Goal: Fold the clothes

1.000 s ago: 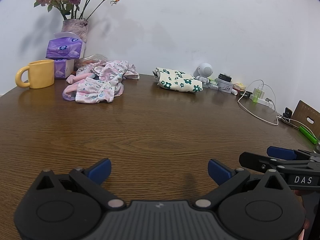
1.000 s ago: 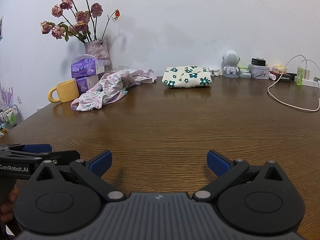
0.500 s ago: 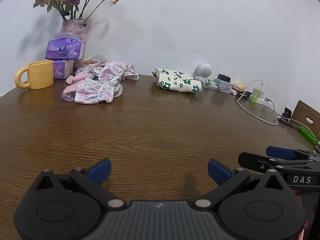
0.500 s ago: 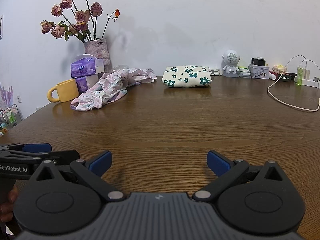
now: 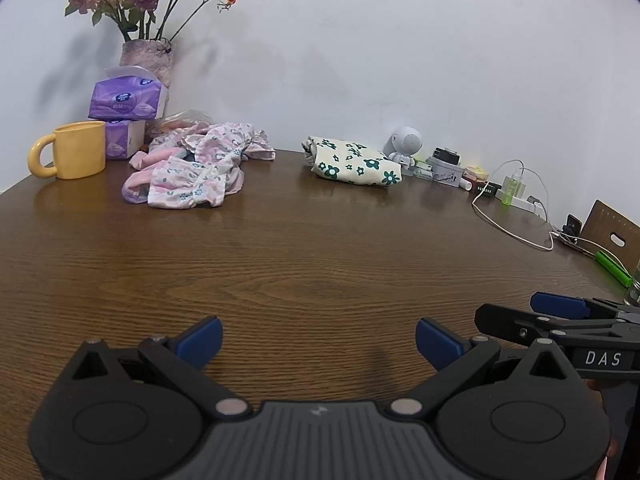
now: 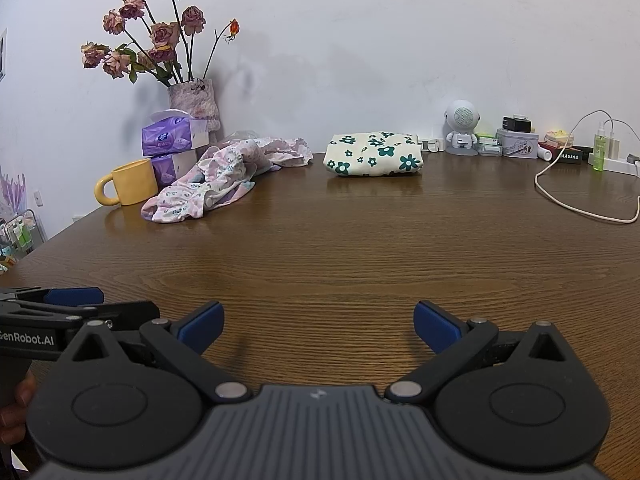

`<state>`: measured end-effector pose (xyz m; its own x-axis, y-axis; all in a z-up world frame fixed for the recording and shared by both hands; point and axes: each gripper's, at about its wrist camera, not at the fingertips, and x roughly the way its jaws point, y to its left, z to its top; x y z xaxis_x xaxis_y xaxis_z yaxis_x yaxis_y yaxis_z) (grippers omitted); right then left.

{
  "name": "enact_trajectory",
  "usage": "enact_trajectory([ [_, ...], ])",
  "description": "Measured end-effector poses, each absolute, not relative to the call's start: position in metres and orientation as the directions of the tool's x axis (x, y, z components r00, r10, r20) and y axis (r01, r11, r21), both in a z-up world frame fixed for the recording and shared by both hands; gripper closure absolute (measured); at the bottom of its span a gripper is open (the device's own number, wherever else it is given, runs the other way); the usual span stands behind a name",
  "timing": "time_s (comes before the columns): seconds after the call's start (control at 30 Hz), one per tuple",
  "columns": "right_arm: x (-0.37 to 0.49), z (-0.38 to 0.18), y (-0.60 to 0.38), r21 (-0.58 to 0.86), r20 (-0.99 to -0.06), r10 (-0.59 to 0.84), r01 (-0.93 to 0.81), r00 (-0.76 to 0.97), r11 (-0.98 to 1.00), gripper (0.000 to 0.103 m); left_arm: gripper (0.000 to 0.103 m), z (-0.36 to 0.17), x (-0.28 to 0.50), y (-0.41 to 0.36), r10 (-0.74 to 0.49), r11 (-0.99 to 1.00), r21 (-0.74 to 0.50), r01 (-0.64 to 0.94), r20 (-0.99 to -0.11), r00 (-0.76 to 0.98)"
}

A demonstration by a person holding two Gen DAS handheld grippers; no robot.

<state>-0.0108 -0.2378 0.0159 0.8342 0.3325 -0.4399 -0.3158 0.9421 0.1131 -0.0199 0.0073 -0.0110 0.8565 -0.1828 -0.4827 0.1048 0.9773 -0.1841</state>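
1. Clothes: a crumpled pink-and-white floral garment (image 5: 192, 172) lies in a loose heap at the far left of the brown wood-grain worktop (image 5: 304, 264), well apart from both tools and touched by neither.
2. A folded cream cloth bundle printed with dark green flowers (image 6: 374, 154) sits at the far edge near the wall, to the right of the heap, with bare wood between them.
3. The left hand-held gripper (image 5: 318, 334) hovers low over the near edge, its blue-padded fingers (image 5: 200, 340) spread wide with nothing between them; the crumpled heap lies far ahead and to its left.
4. The right hand-held gripper (image 6: 318, 322) sits just beside it, equally wide open and empty (the folded bundle is almost straight ahead of it, the heap ahead and to the left).
5. Each tool appears side-on in the other's view, at the frame edge.
6. Beside the heap stand a yellow ceramic mug (image 5: 74, 156), two stacked purple tissue packs (image 5: 126, 100) and a mottled vase of dried pink roses (image 6: 194, 98).
7. Along the wall to the right are a small white round-headed robot figure (image 6: 462, 128), small boxes and a white cable (image 6: 580, 208) looping across the wood.
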Motion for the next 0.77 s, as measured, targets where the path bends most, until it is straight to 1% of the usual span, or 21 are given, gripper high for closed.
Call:
enact_trajectory([
  [0.67, -0.0104, 0.0162, -0.2401, 0.114, -0.438, 0.332, -0.315, 0.835, 0.942, 0.000, 0.001, -0.0109, -0.0217, 0.0075, -0.191, 0.976, -0.184, 0.115, -0.475, 0.859],
  [0.77, -0.0102, 0.0160, -0.2406, 0.113, -0.438, 0.332, -0.316, 0.835, 0.942, 0.000, 0.000, -0.0107, -0.0213, 0.0077, -0.190, 0.976, -0.185, 0.114, -0.477, 0.858],
])
